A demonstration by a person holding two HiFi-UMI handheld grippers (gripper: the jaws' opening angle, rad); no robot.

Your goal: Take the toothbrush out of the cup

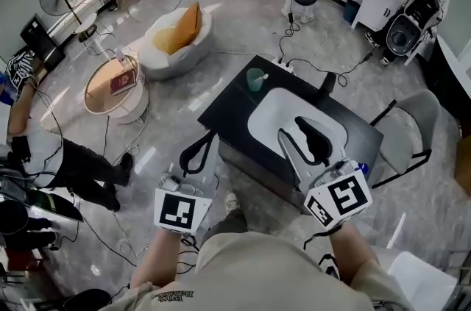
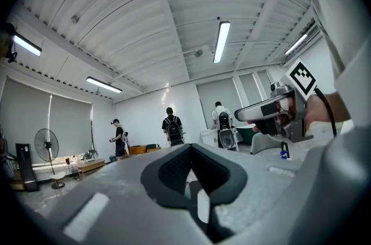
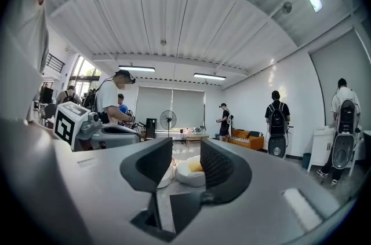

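Note:
A teal cup (image 1: 255, 79) stands on the far left corner of the black table (image 1: 228, 107). A thin pale handle, likely the toothbrush (image 1: 264, 74), pokes from it, too small to be sure. My left gripper (image 1: 204, 143) hangs off the table's near left side, shut with nothing in it, well short of the cup. Over the table's near half my right gripper (image 1: 292, 127) is open and empty. Both gripper views look level across the room, and neither left gripper (image 2: 193, 180) nor right gripper (image 3: 186, 167) sees the cup.
A white oval basin (image 1: 266, 113) lies on the table behind the right gripper. A grey chair (image 1: 409, 127) stands to the right. Cables cross the floor around the table. A beanbag (image 1: 174, 39) and a round side table (image 1: 110, 87) sit to the left, with people farther back.

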